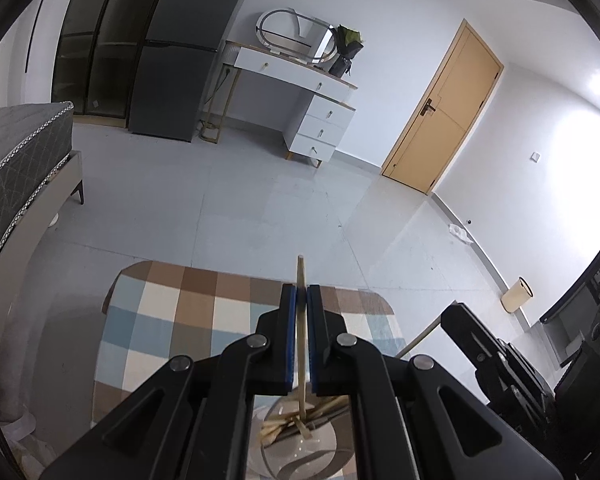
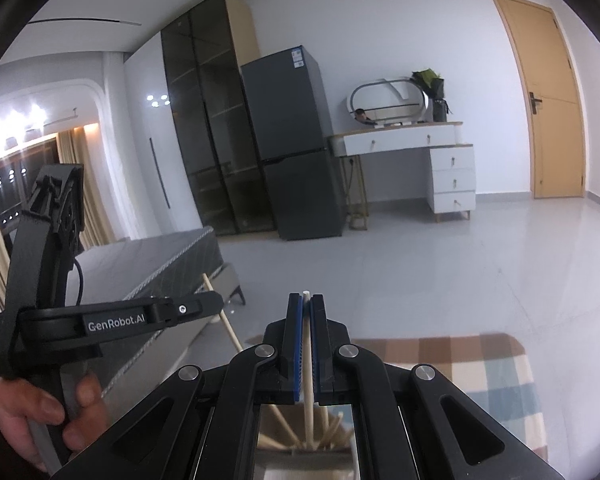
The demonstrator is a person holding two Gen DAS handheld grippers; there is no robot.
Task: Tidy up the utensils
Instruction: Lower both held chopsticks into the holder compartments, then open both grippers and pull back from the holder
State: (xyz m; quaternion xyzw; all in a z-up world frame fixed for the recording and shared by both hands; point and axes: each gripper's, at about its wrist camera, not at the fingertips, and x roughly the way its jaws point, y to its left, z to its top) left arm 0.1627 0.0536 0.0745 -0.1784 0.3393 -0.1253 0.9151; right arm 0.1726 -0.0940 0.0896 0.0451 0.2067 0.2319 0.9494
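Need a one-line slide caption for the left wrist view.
Left gripper clamps an upright chopstick above a pile of chopsticks, checkered rug behind.

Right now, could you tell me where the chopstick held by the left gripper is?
In the left wrist view, the chopstick stands upright, clamped in the left gripper, above the checked mat.

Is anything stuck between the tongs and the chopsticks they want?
No. Each pair of tongs already grips one: left tongs pinch a chopstick, right tongs pinch a pale chopstick. Nothing sits between.
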